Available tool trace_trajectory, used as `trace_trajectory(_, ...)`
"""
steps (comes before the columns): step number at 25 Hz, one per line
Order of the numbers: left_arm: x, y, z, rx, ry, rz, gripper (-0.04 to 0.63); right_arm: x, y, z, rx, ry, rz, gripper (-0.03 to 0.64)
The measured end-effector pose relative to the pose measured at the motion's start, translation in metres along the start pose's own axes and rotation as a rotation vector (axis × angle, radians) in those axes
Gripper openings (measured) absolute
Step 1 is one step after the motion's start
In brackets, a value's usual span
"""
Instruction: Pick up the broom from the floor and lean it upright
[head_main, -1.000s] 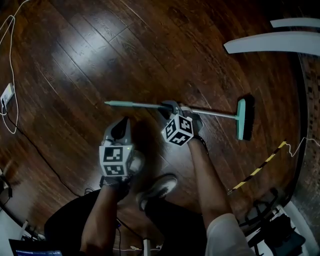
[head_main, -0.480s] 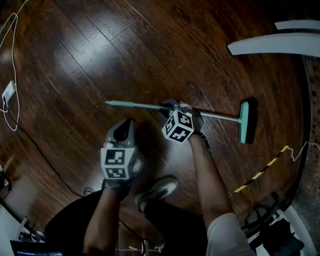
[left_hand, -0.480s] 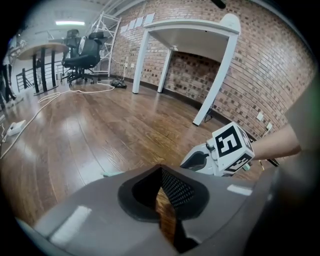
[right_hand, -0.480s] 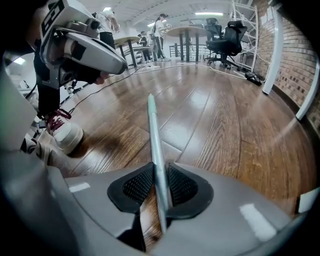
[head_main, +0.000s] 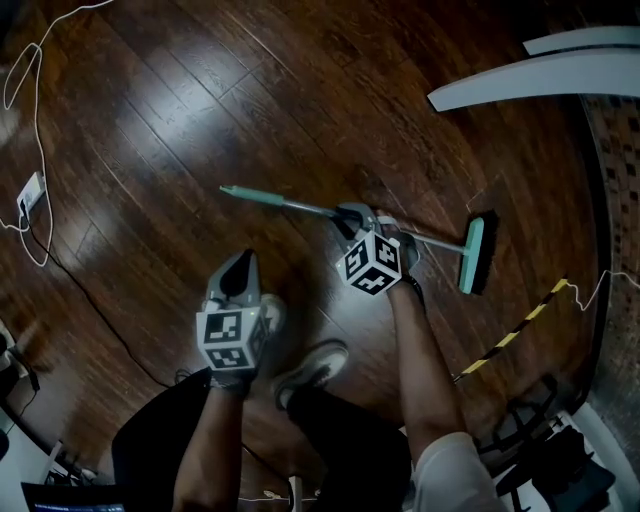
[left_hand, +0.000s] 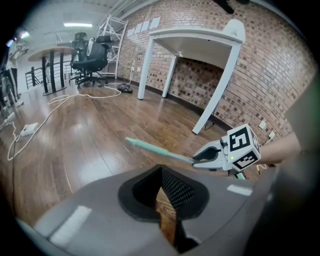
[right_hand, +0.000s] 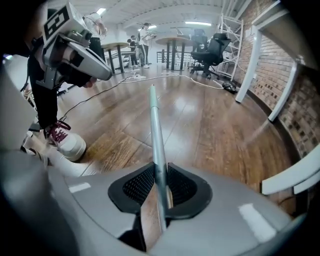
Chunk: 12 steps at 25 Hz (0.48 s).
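Observation:
The broom lies across the wooden floor, with its teal-and-metal handle (head_main: 285, 204) pointing left and its teal head (head_main: 472, 254) with dark bristles at the right. My right gripper (head_main: 350, 216) grips the handle near its middle, its jaws still closing on it. In the right gripper view the handle (right_hand: 154, 120) runs straight out between the pads (right_hand: 159, 176). The handle end is raised off the floor and the head stays low. My left gripper (head_main: 243, 264) hangs shut and empty to the left, below the handle. From the left gripper view (left_hand: 161, 173) the handle (left_hand: 150, 148) and the right gripper (left_hand: 210, 157) show ahead.
A white desk (head_main: 530, 80) stands at the upper right, by a brick wall (left_hand: 260, 75). Cables and a power block (head_main: 28, 192) lie at the left. Yellow-black tape (head_main: 512, 344) crosses the floor at the right. The person's shoes (head_main: 315, 368) stand just below the grippers. An office chair (left_hand: 92, 59) is far off.
Both grippers have risen. The right one has lifted the broom handle, so the handle's free end tilts up and the broom head has slid slightly left.

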<state>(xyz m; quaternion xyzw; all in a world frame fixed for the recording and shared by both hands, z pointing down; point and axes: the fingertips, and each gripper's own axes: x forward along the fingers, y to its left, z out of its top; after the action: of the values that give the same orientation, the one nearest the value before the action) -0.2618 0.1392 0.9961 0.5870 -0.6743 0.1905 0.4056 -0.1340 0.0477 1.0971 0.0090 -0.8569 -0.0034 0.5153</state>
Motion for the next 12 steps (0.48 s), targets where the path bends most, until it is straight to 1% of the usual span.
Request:
trace_trajectory(5, -0.032, -0.025, 0.045, 0.049, -0.013, -0.028, 0.002, -0.077, -0.033, 0.004, 0.081, -0.029, -0.108, 0.094)
trace_trajectory(9, -0.06, -0.058, 0.08, 0.105, -0.019, -0.069, 0.002, -0.143, -0.045, 0.005, 0.15, -0.055, -0.181, 0.094)
trace_trajectory(12, -0.079, -0.085, 0.109, 0.142, -0.035, -0.1, 0.002, -0.198, -0.057, 0.003, 0.199, -0.081, -0.252, 0.092)
